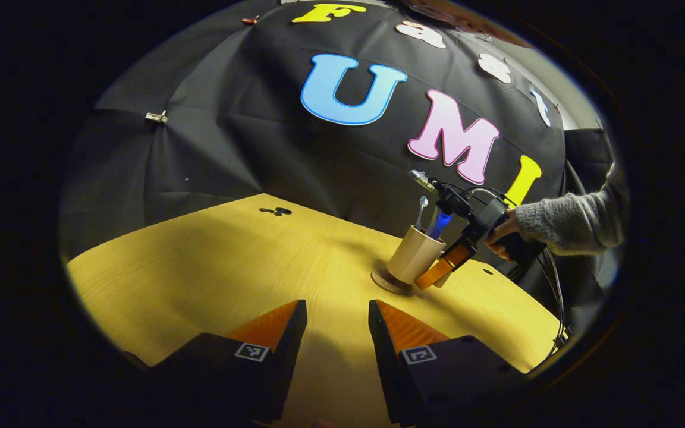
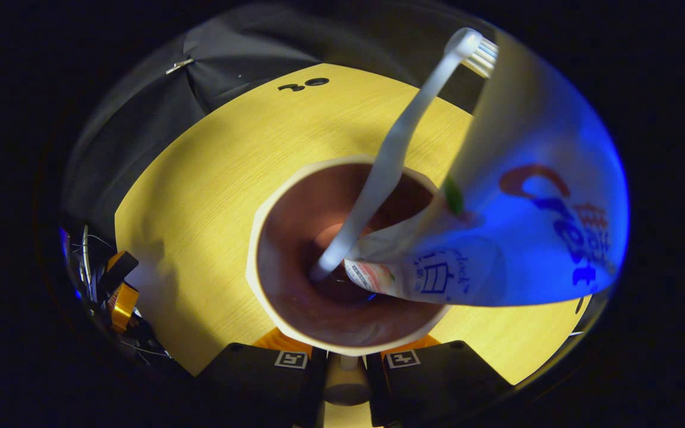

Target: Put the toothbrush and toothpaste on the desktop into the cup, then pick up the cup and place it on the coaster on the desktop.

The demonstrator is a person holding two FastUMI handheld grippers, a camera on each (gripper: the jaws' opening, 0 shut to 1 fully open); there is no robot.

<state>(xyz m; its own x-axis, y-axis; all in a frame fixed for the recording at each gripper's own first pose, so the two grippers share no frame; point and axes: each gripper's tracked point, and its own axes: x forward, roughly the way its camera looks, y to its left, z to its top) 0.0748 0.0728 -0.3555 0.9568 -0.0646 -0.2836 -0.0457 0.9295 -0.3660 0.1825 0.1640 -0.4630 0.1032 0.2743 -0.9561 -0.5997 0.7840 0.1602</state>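
Observation:
A beige cup (image 1: 414, 255) stands slightly tilted on a round brown coaster (image 1: 385, 282) at the right of the yellow wooden desktop (image 1: 229, 267). A white toothbrush (image 1: 421, 209) and a blue-and-white toothpaste tube (image 1: 439, 224) stick out of it. My right gripper (image 1: 436, 272), held by a hand in a grey sleeve (image 1: 562, 221), is shut on the cup's near side. In the right gripper view I look down into the cup (image 2: 295, 297), with the toothbrush (image 2: 390, 160) and toothpaste (image 2: 521, 238) leaning inside and my right gripper (image 2: 347, 359) pinching its wall. My left gripper (image 1: 338, 333) hovers open over the near table.
Small black marks (image 1: 275, 211) lie at the table's far edge. Cables (image 1: 556, 285) hang off the right edge behind the hand. In the right gripper view, cables and orange-edged gear (image 2: 118, 294) sit by the table's left edge. The black cloth wall stands close behind the table.

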